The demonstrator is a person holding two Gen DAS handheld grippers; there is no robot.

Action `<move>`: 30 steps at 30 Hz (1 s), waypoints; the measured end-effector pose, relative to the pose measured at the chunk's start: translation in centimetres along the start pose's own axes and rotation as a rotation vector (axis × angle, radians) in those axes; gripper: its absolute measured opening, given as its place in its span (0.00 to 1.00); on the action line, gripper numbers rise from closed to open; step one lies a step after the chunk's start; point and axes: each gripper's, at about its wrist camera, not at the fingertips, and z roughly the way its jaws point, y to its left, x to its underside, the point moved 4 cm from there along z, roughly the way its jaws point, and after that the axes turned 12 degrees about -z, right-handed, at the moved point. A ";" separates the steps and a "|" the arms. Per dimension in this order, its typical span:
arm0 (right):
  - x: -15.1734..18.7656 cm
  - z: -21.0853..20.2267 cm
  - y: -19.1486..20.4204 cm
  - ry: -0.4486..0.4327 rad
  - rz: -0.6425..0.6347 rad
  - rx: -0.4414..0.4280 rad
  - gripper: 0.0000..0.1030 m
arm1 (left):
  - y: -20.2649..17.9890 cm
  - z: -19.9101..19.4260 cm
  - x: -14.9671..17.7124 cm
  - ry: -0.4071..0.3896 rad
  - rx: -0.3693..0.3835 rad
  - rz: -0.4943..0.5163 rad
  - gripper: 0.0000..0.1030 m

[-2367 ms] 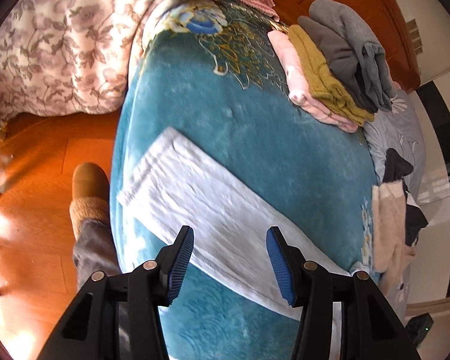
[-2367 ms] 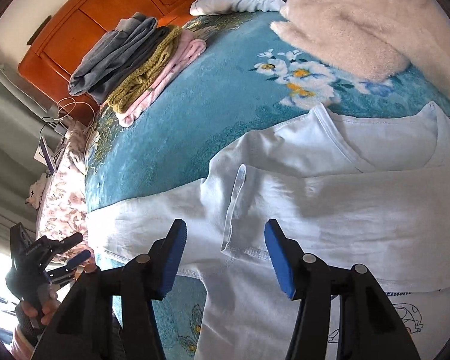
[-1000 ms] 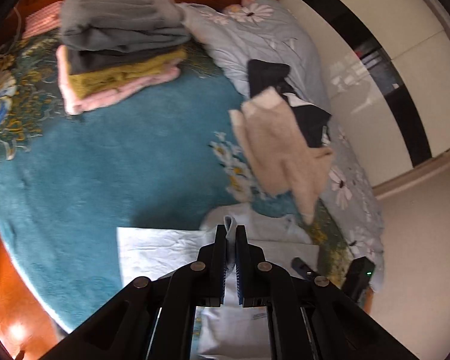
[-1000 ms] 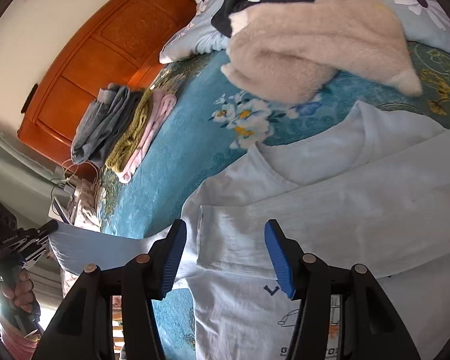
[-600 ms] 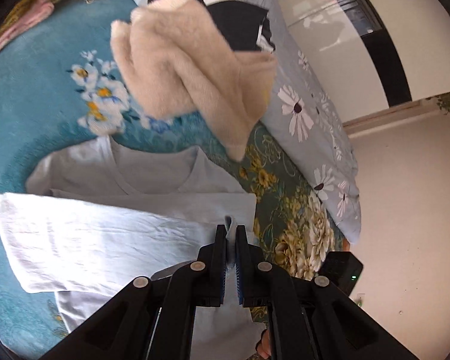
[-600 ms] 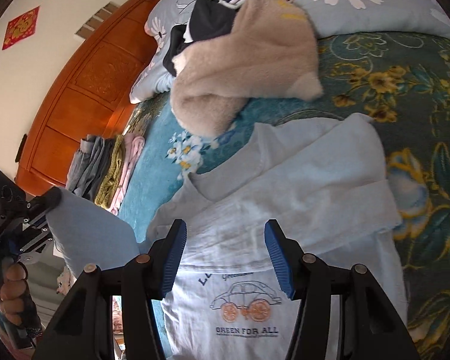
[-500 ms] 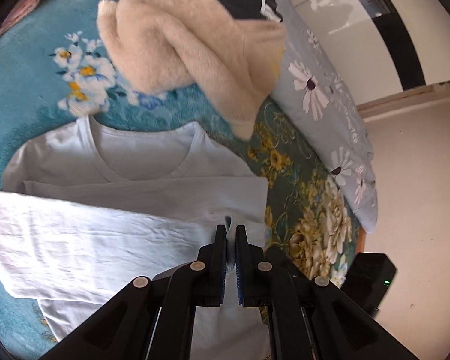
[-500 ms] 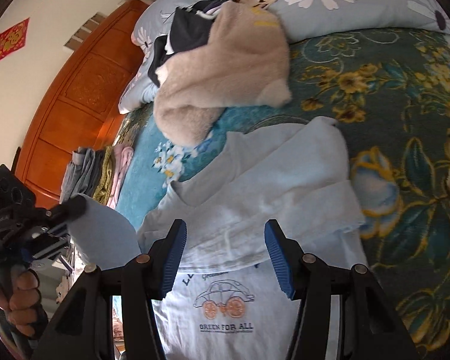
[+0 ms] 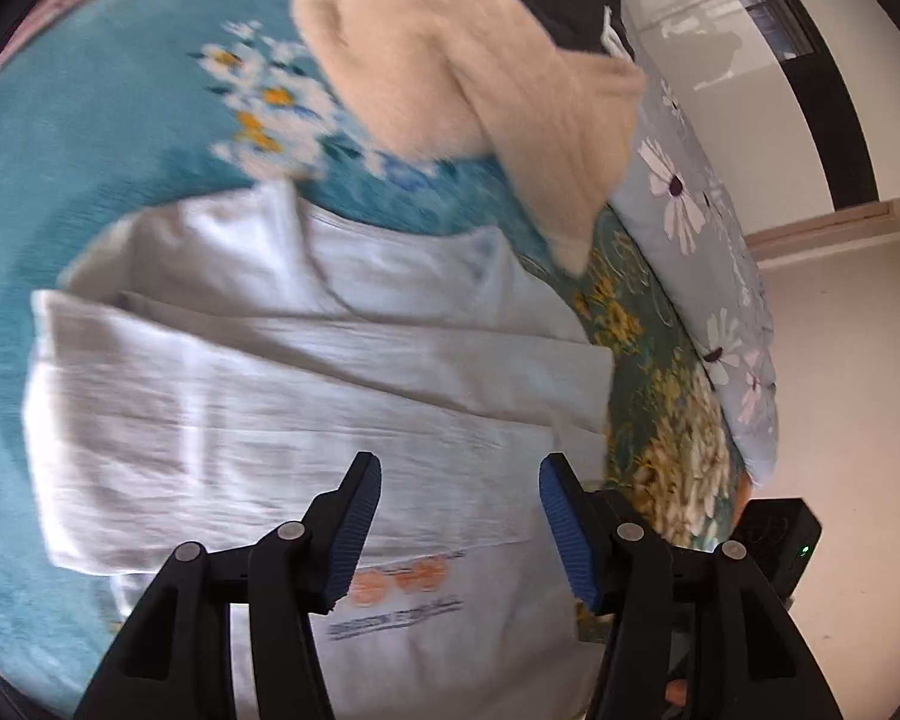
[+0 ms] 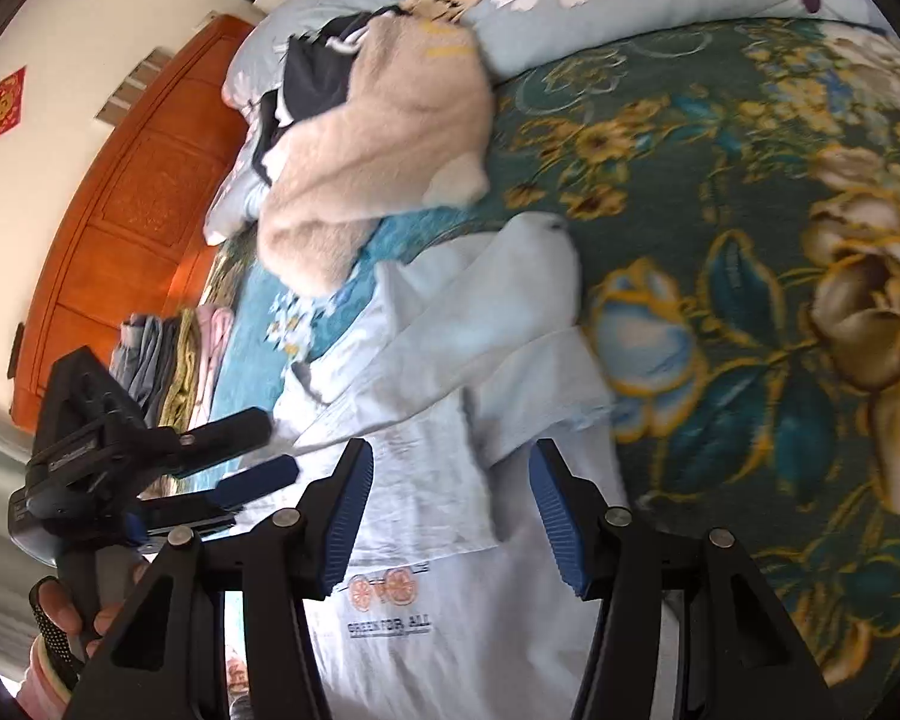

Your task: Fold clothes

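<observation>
The bed (image 10: 750, 192), under a teal flowered blanket (image 9: 90, 120), fills both views, and the pale blue T-shirt (image 9: 306, 420) lies flat on it across the middle and lower part of each frame, printed chest toward the bottom edge. A beige fleece garment (image 9: 462, 72) sits heaped above it toward the top of the frame, and in the right wrist view a stack of folded clothes (image 10: 174, 360) stands at the left by the wooden headboard (image 10: 126, 204). What has changed is the long sleeve (image 9: 240, 450): a second ago it was pinched in the left gripper (image 9: 459, 531) and being carried over; now it lies folded across the chest, just above the print. The left jaws have just been opening and stand spread with nothing between them, the cloth released below. In the right wrist view the same tool shows at lower left, held in a hand (image 10: 60, 618). The right gripper (image 10: 447, 522) is spread as well, empty, over the lower middle of the shirt. Judging from this, both sleeves now look folded in, so the sleeve step seems finished; the body fold appears to remain, and the shirt has not yet joined the stack.
</observation>
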 end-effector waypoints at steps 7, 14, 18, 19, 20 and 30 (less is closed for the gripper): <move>0.5 4.6 0.7 0.104 -0.041 0.025 0.54 | 12.6 -4.0 3.1 -0.161 -0.240 -0.146 0.59; 1.6 5.3 0.2 0.127 -0.027 0.059 0.47 | 16.7 -3.2 4.7 -0.105 -0.212 -0.273 0.59; 2.0 5.7 1.1 0.168 -0.042 0.066 0.06 | 16.7 -3.8 4.7 -0.113 -0.201 -0.250 0.59; 2.1 5.7 1.4 0.178 -0.050 0.071 0.05 | 16.8 -4.0 4.7 -0.116 -0.200 -0.253 0.59; 1.9 5.5 1.8 0.182 -0.057 0.066 0.04 | 17.0 -4.2 4.7 -0.117 -0.197 -0.257 0.59; -5.6 -0.4 7.5 -0.013 -0.319 0.093 0.03 | 17.1 -7.3 3.6 -0.177 -0.139 -0.243 0.59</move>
